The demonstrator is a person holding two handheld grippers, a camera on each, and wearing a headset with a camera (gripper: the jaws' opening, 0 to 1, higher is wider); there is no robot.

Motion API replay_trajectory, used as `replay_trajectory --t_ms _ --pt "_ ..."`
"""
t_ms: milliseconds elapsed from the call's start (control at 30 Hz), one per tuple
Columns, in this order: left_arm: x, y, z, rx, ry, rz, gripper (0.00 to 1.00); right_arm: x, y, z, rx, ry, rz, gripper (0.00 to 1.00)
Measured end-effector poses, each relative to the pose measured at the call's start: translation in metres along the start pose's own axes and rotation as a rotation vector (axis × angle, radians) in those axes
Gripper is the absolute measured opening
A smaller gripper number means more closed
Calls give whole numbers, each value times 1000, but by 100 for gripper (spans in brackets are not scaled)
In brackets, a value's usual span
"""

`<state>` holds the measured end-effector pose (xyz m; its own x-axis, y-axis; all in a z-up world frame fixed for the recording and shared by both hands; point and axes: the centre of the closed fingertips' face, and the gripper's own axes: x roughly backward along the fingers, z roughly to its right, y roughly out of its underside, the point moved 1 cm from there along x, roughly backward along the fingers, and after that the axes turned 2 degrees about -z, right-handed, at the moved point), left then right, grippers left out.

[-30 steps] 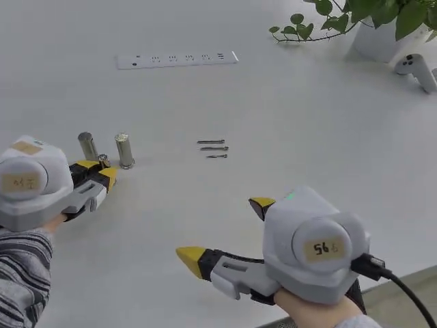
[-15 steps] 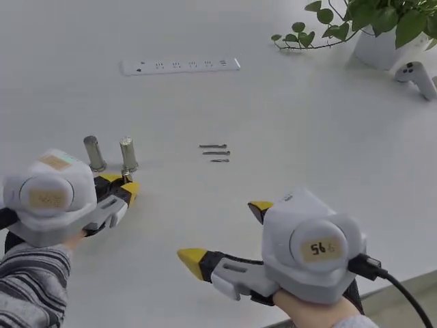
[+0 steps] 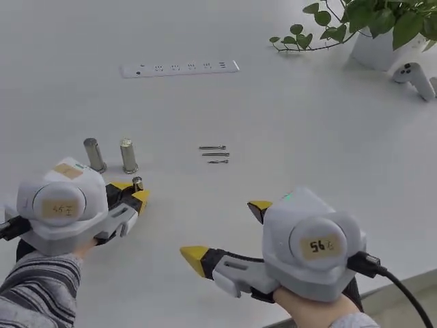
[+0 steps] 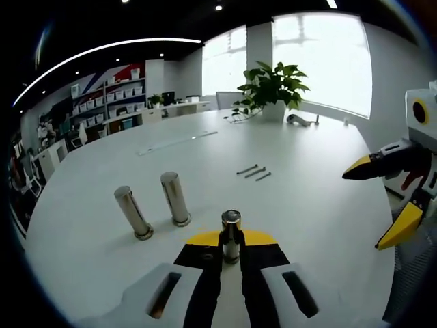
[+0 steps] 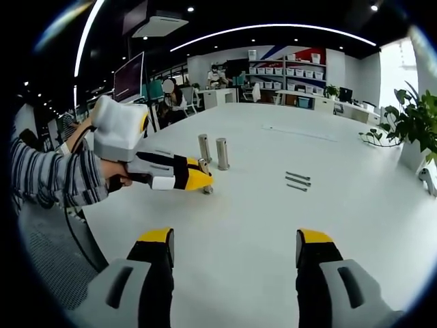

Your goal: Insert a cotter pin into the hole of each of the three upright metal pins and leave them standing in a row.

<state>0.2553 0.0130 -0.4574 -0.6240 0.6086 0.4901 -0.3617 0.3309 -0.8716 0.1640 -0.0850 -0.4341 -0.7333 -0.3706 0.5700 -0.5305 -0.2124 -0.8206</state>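
- On the white table, at the near left, the left gripper was clenched on the held metal pin; the pin stood upright between the yellow jaw tips, its cap just above them; could not tell whether its foot touched the table
- In the left gripper view the held metal pin sat dead centre between the two closed jaws; no cotter pin visible in it
- Left free pin and right free pin stood upright on the table, near each other but not touching, just beyond the left gripper; the held metal pin was nearer the person than both, closest to the right free pin
- Three cotter pins lay flat mid-table, roughly parallel, stacked one behind another; well apart from all the metal pins and from both grippers
- Right gripper was released, at the near right; jaws spread wide with nothing between them; in the right gripper view only bare table lay between the yellow tips
- Right gripper's jaws pointed left, toward the left gripper; cotter pins lay beyond it
- A striped sleeve showed behind the left gripper
- Far side: white power strip lay flat; leafy plant in a white pot at the far right; white controller just beside the pot
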Motion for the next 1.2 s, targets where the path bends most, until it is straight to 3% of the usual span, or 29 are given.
replay_trajectory --t_ms 200,367,467,767,900,1200 --pt "-1 -1 1 -8 -4 0 5 0 0 0 1 0 -3 68" --pt "-1 -1 1 21 -10 5 6 0 0 0 1 -3 -2 67" --pt "-1 4 2 1 -11 -25 7 0 1 -1 6 -5 -4 66" --pt "8 3 5 29 -27 -9 28 1 3 1 8 -23 -24 52" --pt "20 -1 3 45 -68 2 37 0 5 2 26 -59 -49 45" --pt "39 -9 -1 75 -104 24 47 -9 -22 38 46 -67 -48 43"
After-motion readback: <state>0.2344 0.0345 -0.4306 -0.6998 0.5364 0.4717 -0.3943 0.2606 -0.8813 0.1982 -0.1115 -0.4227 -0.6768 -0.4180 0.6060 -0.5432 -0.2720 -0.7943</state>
